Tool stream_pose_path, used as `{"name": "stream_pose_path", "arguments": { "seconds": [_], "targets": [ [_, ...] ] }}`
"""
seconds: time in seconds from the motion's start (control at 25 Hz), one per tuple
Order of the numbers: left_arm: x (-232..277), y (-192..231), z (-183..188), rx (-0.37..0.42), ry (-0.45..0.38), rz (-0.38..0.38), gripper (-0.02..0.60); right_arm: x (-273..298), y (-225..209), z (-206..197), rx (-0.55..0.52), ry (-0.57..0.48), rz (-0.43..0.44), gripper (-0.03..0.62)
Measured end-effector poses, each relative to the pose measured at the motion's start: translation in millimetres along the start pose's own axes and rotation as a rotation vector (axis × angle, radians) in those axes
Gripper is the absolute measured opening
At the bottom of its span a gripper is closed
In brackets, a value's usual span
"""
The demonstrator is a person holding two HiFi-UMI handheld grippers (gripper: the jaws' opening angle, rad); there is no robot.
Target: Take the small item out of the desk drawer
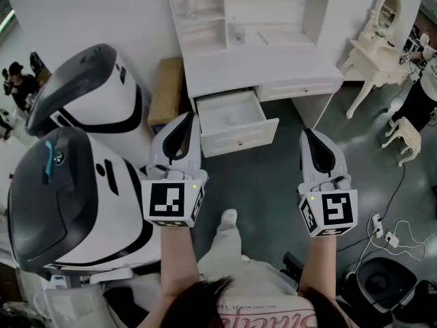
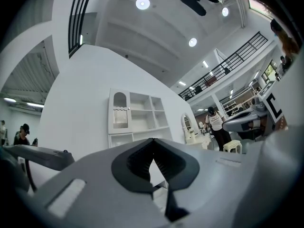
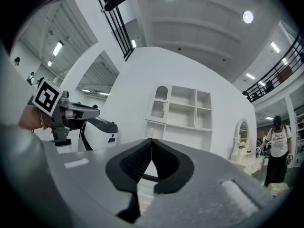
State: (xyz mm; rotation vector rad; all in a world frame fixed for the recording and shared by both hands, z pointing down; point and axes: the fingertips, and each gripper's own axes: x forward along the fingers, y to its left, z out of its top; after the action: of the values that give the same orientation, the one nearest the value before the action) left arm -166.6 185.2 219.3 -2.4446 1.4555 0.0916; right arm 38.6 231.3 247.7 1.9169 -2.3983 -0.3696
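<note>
Jutting out from the left side of the white desk (image 1: 273, 67), the drawer (image 1: 232, 115) stands pulled well open. Its inside shows pale and flat from above, and I cannot make out the small item in it. The drawer's front edge reaches over the dark floor (image 1: 266, 176), which lies bare from there back to the person's feet, giving open room straight ahead.

The left gripper (image 1: 184, 121) is held up with its tip over the drawer's left front corner. Its jaws are pressed together with nothing between them. The right gripper (image 1: 308, 137) hangs level with it, well apart to the right over bare floor, jaws likewise together and empty.

On the left the room is tight. A brown box (image 1: 166, 91) stands against the desk's side, and two big white-and-black machines (image 1: 68, 197) crowd in just beside the left gripper. On the right there is more space, up to a white dressing table (image 1: 375, 43), a stool (image 1: 403, 139) and cables (image 1: 386, 236) on the floor.

The marker cubes (image 1: 172, 203) bear only black-and-white square patterns. The person's shirt (image 1: 263, 313) has reddish script, cut off at the frame edge and too partial to read.
</note>
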Motion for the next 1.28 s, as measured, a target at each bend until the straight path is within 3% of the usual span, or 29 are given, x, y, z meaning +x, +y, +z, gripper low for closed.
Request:
{"name": "stream_pose_path", "arguments": {
  "seconds": [0.8, 1.28],
  "targets": [
    [150.1, 69.4, -42.4, -0.034, 0.004, -0.052, 0.003, 148.7, -36.0, -20.1, -0.031, 0.04, -0.047, 0.002],
    [211.4, 111.8, -69.1, -0.086, 0.01, -0.077, 0.003, 224.2, -36.2, -25.4, -0.052, 0.056, -0.066, 0.002]
  ]
}}
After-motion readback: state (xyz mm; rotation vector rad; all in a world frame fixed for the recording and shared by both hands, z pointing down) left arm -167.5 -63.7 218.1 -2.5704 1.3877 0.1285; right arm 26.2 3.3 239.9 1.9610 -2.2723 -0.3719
